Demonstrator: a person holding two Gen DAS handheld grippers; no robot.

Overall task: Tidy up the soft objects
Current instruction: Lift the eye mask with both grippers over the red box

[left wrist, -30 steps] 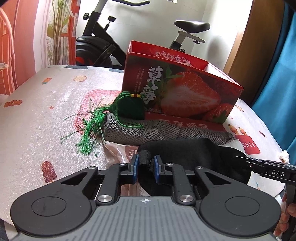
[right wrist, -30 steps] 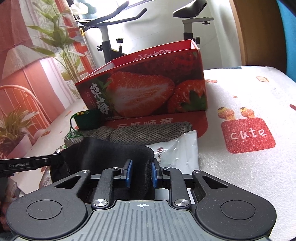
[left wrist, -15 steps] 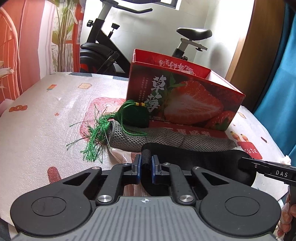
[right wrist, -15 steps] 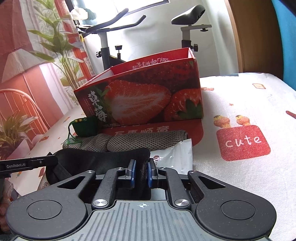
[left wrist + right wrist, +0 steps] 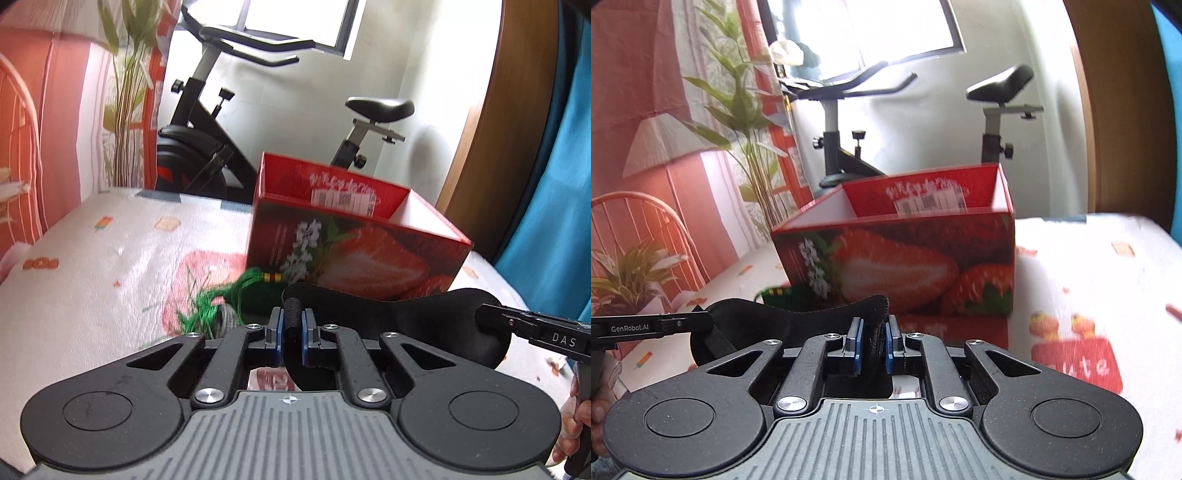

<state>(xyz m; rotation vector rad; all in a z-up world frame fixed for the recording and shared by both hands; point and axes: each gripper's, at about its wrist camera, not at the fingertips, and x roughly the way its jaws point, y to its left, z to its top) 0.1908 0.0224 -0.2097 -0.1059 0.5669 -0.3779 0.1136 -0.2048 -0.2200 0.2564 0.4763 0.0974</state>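
A black soft pad (image 5: 402, 317) hangs stretched between my two grippers, lifted above the table. My left gripper (image 5: 291, 332) is shut on its left end. My right gripper (image 5: 873, 345) is shut on its right end (image 5: 798, 321). An open red strawberry box (image 5: 354, 240) stands just behind it; it also shows in the right wrist view (image 5: 908, 258). A green tasselled pouch (image 5: 255, 291) lies at the box's left foot, partly hidden by the pad.
The table has a white printed cover (image 5: 92, 280) with a red "cute" patch (image 5: 1078, 362) on the right. A grey knitted cloth (image 5: 229, 317) peeks out below the pouch. An exercise bike (image 5: 207, 147) stands behind the table.
Both grippers have risen with the black pad, lifting it off the grey cloth and white bag. The box's open top has come into view.
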